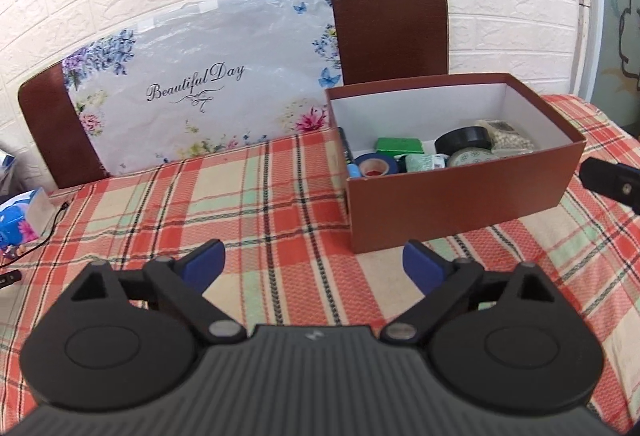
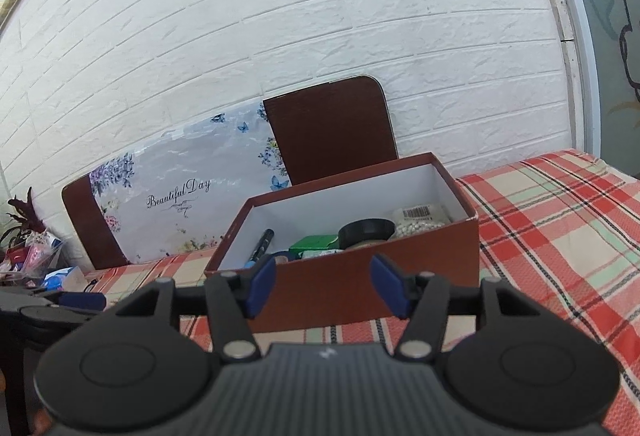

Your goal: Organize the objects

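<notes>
A brown cardboard box (image 1: pixel 460 204) with a white inside stands on the plaid tablecloth (image 1: pixel 240 204). It holds a blue tape roll (image 1: pixel 374 166), a black tape roll (image 1: pixel 462 142), a green packet (image 1: pixel 398 146), a bag of pale beads (image 1: pixel 510 140) and other small items. My left gripper (image 1: pixel 314 268) is open and empty, low over the cloth in front-left of the box. My right gripper (image 2: pixel 322 290) is open and empty, just before the box's (image 2: pixel 360 284) near wall. Inside show the black roll (image 2: pixel 366 230), green packet (image 2: pixel 314 244) and a marker (image 2: pixel 262 242).
A floral "Beautiful Day" board (image 1: pixel 208 88) on a brown panel (image 1: pixel 390 32) leans on the white brick wall behind. A blue tissue pack (image 1: pixel 20 220) and a cable (image 1: pixel 44 236) lie at the left table edge. Clutter (image 2: pixel 32 256) sits far left.
</notes>
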Demonstrator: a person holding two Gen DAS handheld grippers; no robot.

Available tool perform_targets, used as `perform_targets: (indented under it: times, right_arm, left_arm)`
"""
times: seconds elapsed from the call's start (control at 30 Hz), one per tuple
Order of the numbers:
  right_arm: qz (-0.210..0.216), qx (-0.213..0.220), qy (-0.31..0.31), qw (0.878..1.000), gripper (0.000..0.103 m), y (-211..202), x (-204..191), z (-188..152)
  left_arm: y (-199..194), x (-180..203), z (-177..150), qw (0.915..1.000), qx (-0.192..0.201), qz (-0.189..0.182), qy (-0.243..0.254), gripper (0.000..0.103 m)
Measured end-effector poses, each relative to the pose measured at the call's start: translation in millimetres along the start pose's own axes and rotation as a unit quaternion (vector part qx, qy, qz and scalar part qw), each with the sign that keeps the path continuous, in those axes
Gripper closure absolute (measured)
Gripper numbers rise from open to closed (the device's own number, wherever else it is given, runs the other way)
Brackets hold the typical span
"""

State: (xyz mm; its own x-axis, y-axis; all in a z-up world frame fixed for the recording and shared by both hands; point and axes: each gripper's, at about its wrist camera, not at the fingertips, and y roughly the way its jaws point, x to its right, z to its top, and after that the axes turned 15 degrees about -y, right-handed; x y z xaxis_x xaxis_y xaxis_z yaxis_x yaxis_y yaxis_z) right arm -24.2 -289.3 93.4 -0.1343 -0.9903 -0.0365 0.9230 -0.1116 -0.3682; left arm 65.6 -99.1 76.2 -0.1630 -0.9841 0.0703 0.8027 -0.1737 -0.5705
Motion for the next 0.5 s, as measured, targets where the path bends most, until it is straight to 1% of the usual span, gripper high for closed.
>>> perform_targets:
  times: [0.2,0.3,0.5]
  right_arm:
    - [0.002,0.000,-0.002,1.000,0.044,-9.4,-6.9,-1.6]
    - [0.000,0.001,-0.002,1.000,0.042,-13.0,-10.1,-1.7]
    - [0.001,0.004,-0.001,1.000,0.033,-17.8,-14.0,-3.3]
  left_arm:
    - [-5.7,-5.0,-6.0,0.9999,0.006,0.001,-0.014,0.004]
    - [-9.2,-8.1,-7.6,0.9996,0.019,0.005,-0.021,0.000]
    - [-13.4,-11.4,-11.0,0.9990,0.030,0.017,-0.028,0.000]
